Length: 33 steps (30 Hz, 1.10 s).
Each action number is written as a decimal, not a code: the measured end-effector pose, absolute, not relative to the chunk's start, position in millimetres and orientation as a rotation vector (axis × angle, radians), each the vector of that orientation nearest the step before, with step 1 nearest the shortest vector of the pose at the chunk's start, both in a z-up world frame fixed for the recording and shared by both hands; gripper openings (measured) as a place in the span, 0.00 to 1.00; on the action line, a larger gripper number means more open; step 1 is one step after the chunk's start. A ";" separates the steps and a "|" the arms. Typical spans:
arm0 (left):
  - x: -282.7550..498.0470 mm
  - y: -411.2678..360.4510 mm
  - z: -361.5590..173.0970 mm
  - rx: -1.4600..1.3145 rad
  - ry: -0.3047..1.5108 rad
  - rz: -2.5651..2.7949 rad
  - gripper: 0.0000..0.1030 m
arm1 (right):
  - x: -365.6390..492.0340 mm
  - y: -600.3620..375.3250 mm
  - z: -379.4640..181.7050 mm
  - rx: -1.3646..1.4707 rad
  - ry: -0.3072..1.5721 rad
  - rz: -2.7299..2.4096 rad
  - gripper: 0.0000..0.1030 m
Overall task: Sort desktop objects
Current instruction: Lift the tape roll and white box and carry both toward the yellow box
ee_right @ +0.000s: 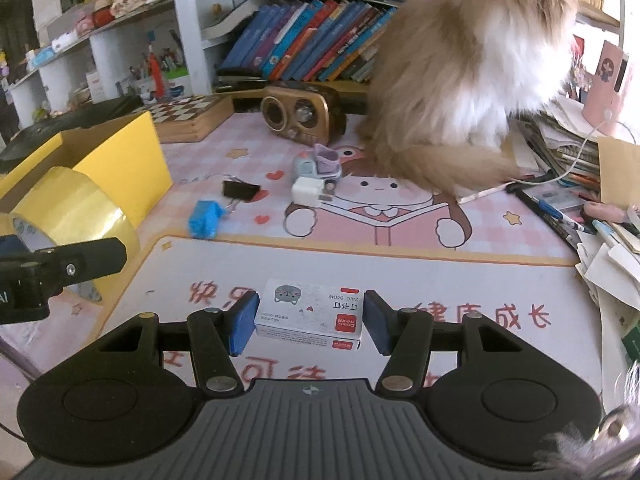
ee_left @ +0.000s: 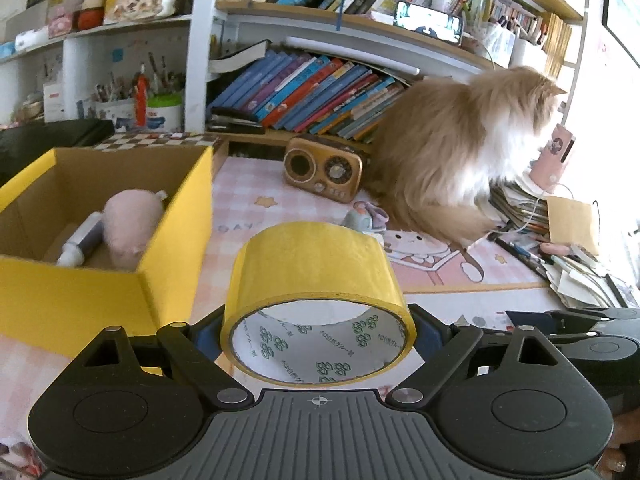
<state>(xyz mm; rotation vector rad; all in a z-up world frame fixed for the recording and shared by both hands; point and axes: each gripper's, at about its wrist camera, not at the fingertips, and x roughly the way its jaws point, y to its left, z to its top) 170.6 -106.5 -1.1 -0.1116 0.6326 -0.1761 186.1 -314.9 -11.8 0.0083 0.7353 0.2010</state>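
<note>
as both hands carry things, we hold the yellow tape roll [ee_left: 320, 300] in the wide jaws of the left gripper [ee_left: 320, 332], just right of the yellow box [ee_left: 176, 248]. the right gripper [ee_right: 310, 320] has narrow jaws clamped on a staple box [ee_right: 310, 314] above the table [ee_right: 480, 280], likely next for the same box.

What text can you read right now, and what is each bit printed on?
"24/6", with a red logo too small to read: small white box between the right gripper pads.
"DAY", partly hidden: pink desk mat.
Green logos and tiny print, unreadable: inside the yellow tape roll in the left gripper.
Book spines: blurred.
</note>
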 end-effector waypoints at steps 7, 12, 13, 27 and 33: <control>137.1 -78.2 1.3 -0.126 0.630 -0.188 0.89 | 155.7 -286.7 -7.1 0.002 0.736 0.205 0.52; 109.0 -53.9 1.8 -0.134 0.631 -0.186 0.89 | 128.5 -261.8 -4.4 -0.001 0.736 0.210 0.52; 103.0 -48.4 1.6 -0.136 0.632 -0.185 0.89 | 123.3 -256.7 -4.0 -0.002 0.736 0.211 0.52; 40.6 17.9 1.4 -0.154 0.636 -0.146 0.89 | 63.0 -183.9 -9.7 0.000 0.767 0.273 0.52; 25.1 39.0 -0.1 -0.178 0.631 -0.111 0.89 | 53.4 -158.7 -9.7 -0.013 0.777 0.317 0.52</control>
